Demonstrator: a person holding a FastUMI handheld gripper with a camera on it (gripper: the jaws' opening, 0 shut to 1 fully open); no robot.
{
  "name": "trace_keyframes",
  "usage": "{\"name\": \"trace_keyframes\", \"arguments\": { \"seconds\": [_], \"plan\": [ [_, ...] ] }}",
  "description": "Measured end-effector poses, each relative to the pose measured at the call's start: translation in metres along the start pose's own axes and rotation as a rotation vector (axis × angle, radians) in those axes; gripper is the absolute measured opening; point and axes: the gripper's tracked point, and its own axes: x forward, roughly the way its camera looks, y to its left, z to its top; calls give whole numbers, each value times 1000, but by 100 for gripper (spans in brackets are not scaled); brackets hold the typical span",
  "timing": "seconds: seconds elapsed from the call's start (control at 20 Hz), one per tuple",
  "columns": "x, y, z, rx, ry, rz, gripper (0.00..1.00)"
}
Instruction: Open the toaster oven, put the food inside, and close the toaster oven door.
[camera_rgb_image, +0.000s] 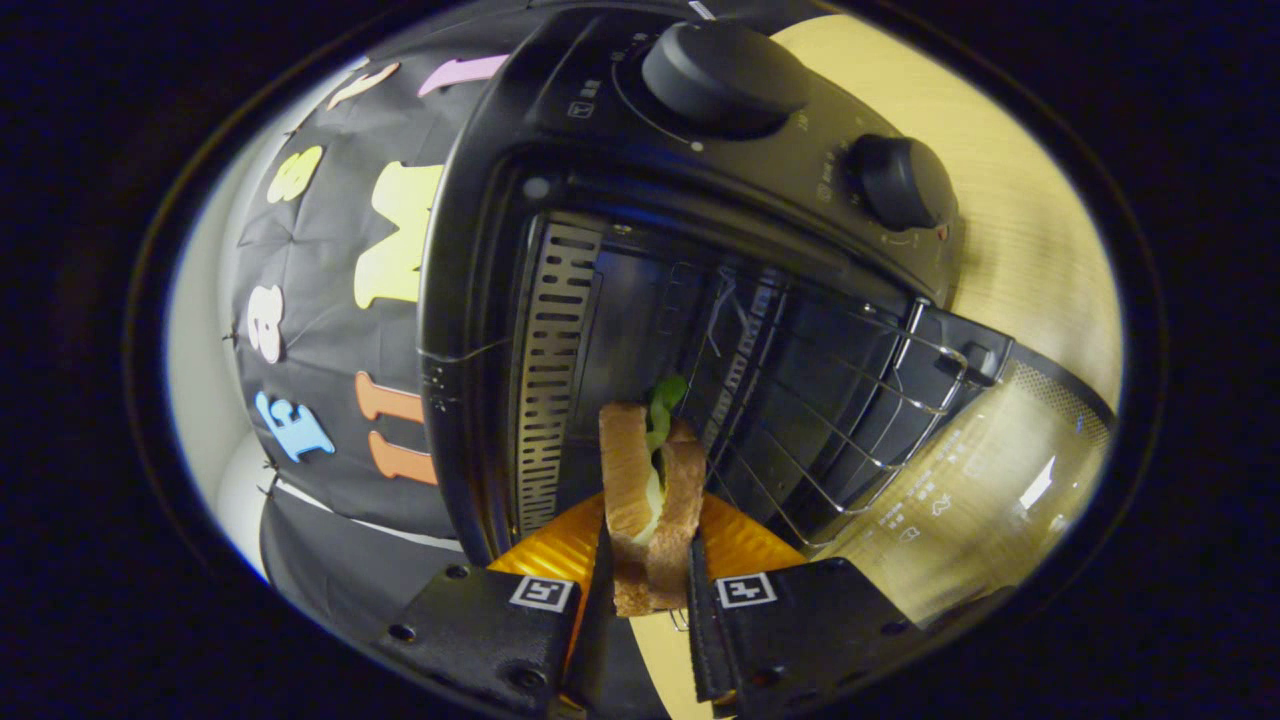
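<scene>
Sandwich (650, 500) is clamped edge-on between my fingers (600, 590), one pressing each bread slice, green leaf poking out at its far end. Just under it sits the orange plate (745, 545), its rim peeking out on both sides. Ahead, the toaster oven (560, 180) gapes open, its glass door (990, 470) dropped flat, wire rack (840, 400) pulled partway out over it. Dark room opens inside beyond the sandwich, with a slotted metal wall (550, 370) bounding one side of the cavity. Two knobs (725, 70) sit farthest off.
</scene>
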Motion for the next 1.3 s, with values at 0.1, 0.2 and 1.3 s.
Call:
{"name": "trace_keyframes", "arguments": {
  "seconds": [0.1, 0.2, 1.3],
  "plan": [
    [0, -3, 2, -4, -21, -7, 42],
    [1, -4, 2, 2, -33, -8, 47],
    [-68, -4, -54, -201, 195, -303, 100]
  ]
}}
